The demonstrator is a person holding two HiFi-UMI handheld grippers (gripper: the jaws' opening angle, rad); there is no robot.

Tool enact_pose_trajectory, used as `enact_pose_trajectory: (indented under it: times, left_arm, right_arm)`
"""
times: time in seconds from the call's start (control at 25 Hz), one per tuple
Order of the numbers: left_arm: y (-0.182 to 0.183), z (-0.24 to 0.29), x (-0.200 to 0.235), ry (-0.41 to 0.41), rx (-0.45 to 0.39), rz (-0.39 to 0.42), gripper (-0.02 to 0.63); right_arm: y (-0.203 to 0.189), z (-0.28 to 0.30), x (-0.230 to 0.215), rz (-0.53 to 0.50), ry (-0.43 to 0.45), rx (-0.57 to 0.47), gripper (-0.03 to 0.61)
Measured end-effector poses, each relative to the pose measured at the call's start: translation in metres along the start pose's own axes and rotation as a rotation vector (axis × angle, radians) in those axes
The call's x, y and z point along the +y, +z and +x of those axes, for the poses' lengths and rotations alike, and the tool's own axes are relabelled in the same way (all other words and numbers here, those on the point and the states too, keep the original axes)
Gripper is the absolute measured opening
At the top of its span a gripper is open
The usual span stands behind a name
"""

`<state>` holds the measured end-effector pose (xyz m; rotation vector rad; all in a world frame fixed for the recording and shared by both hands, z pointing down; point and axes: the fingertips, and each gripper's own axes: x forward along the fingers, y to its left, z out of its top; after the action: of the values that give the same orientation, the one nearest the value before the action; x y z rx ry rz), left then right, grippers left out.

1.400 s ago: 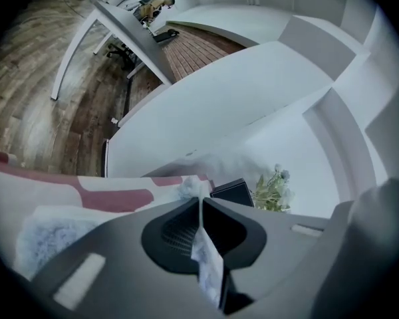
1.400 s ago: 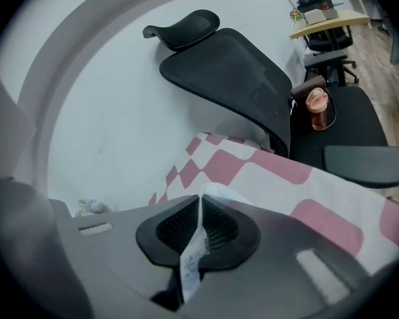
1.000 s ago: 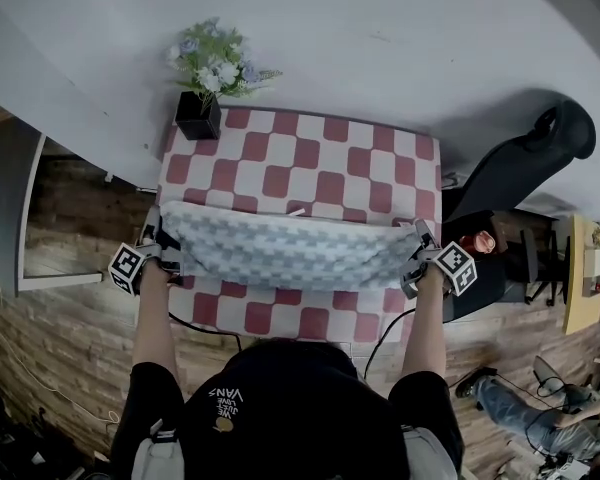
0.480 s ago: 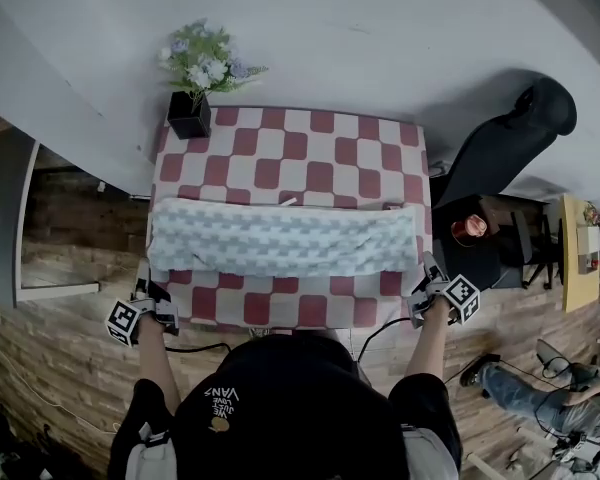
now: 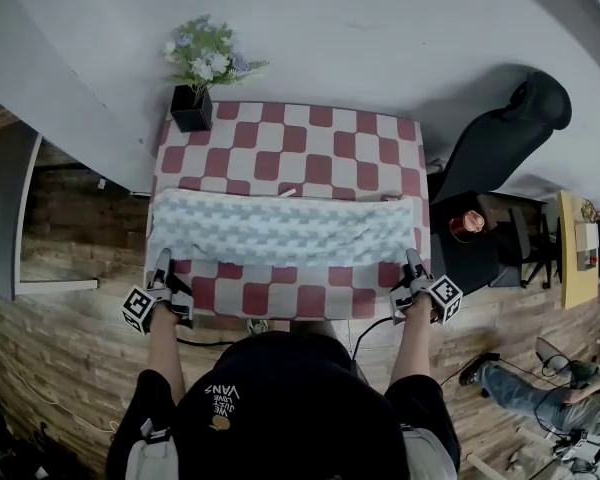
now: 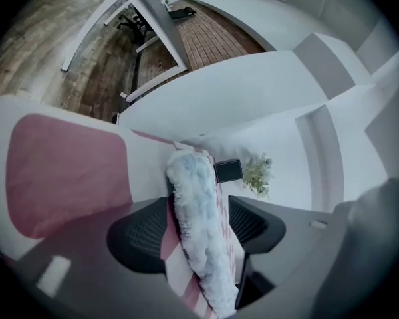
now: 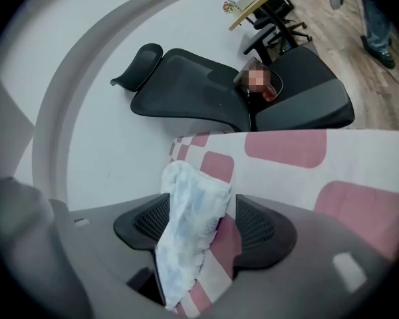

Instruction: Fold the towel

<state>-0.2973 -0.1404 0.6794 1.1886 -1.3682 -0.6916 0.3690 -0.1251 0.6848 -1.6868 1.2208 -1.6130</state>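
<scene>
The pale blue-and-white towel (image 5: 285, 230) lies as a long folded strip across the red-and-white checked table (image 5: 290, 148). My left gripper (image 5: 163, 261) is at the strip's left near corner and my right gripper (image 5: 412, 261) at its right near corner. Both sets of jaws have just been opening. In the left gripper view the towel (image 6: 199, 224) runs between the wide jaws of the left gripper (image 6: 198, 226), with gaps to both pads. The right gripper view shows the towel end (image 7: 189, 218) loose between the spread jaws of the right gripper (image 7: 198, 226).
A black pot of flowers (image 5: 192, 118) stands at the table's far left corner. To the right of the table is a black office chair (image 5: 500, 138), and next to it a red cup (image 5: 467, 222). The table's front edge is just behind both grippers.
One second ago both grippers carried the towel by its ends above the table. It now lies flat, the jaws stand wider, and both grippers are nearer the table's front edge.
</scene>
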Motion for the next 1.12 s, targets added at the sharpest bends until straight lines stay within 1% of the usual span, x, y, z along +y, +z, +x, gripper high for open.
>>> enact_pose_trajectory:
  times: [0.12,0.24,0.28,0.32,0.36,0.44,0.48,0.52,0.56,0.64,0.72,0.8,0.84,0.88,0.92,0.96,1.04,1.12]
  left_arm:
    - [0.002,0.006,-0.001,-0.011,-0.002,-0.006,0.267]
    - [0.003,0.015,-0.003,-0.011,-0.008,-0.021,0.267]
    - [0.004,0.018,-0.002,-0.005,-0.015,-0.031,0.267]
    - [0.006,0.021,-0.001,0.005,-0.022,-0.040,0.267]
    - [0.007,0.024,0.000,0.018,-0.028,-0.045,0.265]
    - [0.010,0.030,0.000,0.042,-0.033,-0.031,0.242]
    - [0.011,0.032,-0.002,0.047,-0.034,-0.013,0.201]
    - [0.011,0.034,-0.005,0.046,-0.038,0.007,0.129]
    - [0.011,0.035,-0.009,0.036,-0.043,0.025,0.070]
    - [0.008,0.037,-0.026,-0.019,-0.050,0.071,0.046]
    - [-0.001,0.037,-0.054,-0.123,-0.040,0.156,0.038]
    - [-0.016,0.033,-0.080,-0.212,-0.003,0.270,0.037]
    - [-0.029,0.031,-0.091,-0.250,0.033,0.305,0.037]
    - [-0.047,0.030,-0.103,-0.299,0.082,0.298,0.037]
    - [-0.069,0.029,-0.109,-0.337,0.138,0.274,0.038]
    - [-0.088,0.027,-0.108,-0.341,0.194,0.269,0.038]
    - [-0.119,0.022,-0.090,-0.282,0.281,0.280,0.038]
    - [-0.141,0.015,-0.068,-0.222,0.328,0.224,0.038]
  right_arm:
    - [-0.002,0.013,0.004,-0.010,-0.011,0.017,0.289]
    - [-0.001,0.023,0.002,-0.012,-0.036,0.032,0.229]
    - [0.000,0.026,0.000,-0.018,-0.051,0.034,0.187]
    - [0.002,0.028,-0.001,-0.033,-0.066,0.031,0.129]
    - [0.006,0.028,-0.001,-0.057,-0.074,0.022,0.047]
    - [0.017,0.027,0.013,-0.122,-0.048,0.001,0.032]
    - [0.023,0.026,0.024,-0.155,-0.022,-0.006,0.029]
    - [0.030,0.024,0.036,-0.188,0.005,-0.010,0.028]
    - [0.037,0.023,0.048,-0.219,0.032,-0.012,0.026]
    - [0.054,0.016,0.071,-0.274,0.067,-0.025,0.025]
    - [0.072,0.000,0.092,-0.304,0.059,-0.059,0.023]
    - [0.098,-0.015,0.107,-0.336,0.082,-0.106,0.023]
    - [0.114,-0.020,0.111,-0.357,0.107,-0.130,0.023]
    - [0.130,-0.026,0.111,-0.375,0.119,-0.154,0.023]
    - [0.144,-0.034,0.108,-0.383,0.113,-0.176,0.023]
    - [0.156,-0.042,0.101,-0.383,0.096,-0.196,0.023]
    - [0.173,-0.056,0.082,-0.368,0.048,-0.217,0.023]
    - [0.180,-0.066,0.055,-0.346,-0.011,-0.220,0.023]
